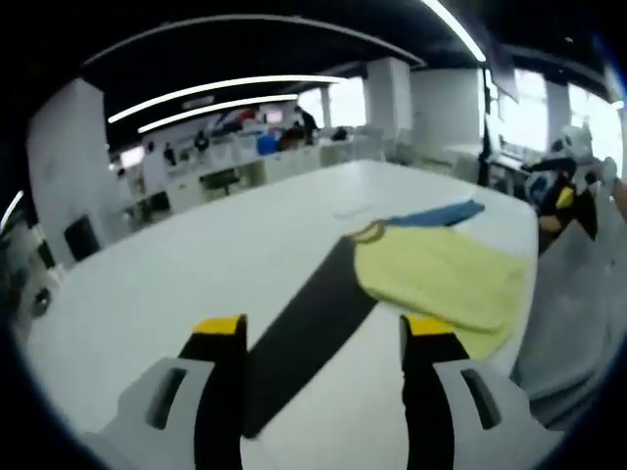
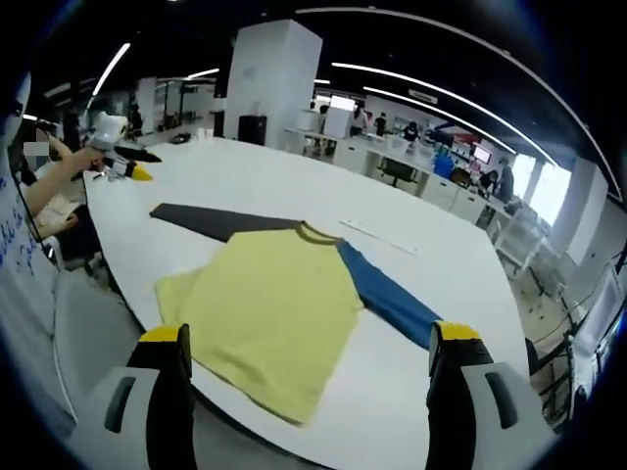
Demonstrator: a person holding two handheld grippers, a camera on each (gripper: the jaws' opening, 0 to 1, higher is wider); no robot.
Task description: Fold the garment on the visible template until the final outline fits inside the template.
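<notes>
Both claws, left claw [image 1: 321, 338] and right claw [image 2: 310, 345], hover spread and empty over the yellow shirt [image 2: 269, 313] lying flat on the white bench [image 2: 294, 186], folding seemingly unstarted, so a sleeve grab comes next.

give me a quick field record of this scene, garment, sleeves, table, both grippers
garment: yellow-bodied shirt lying flat, not yet folded
sleeves: dark sleeve and blue sleeve both spread out to the sides
surface: white table
template: cannot tell any outline
left gripper: open, above the dark sleeve, holding nothing
right gripper: open, over the shirt's hem, holding nothing
background: open office with desks and people
</notes>
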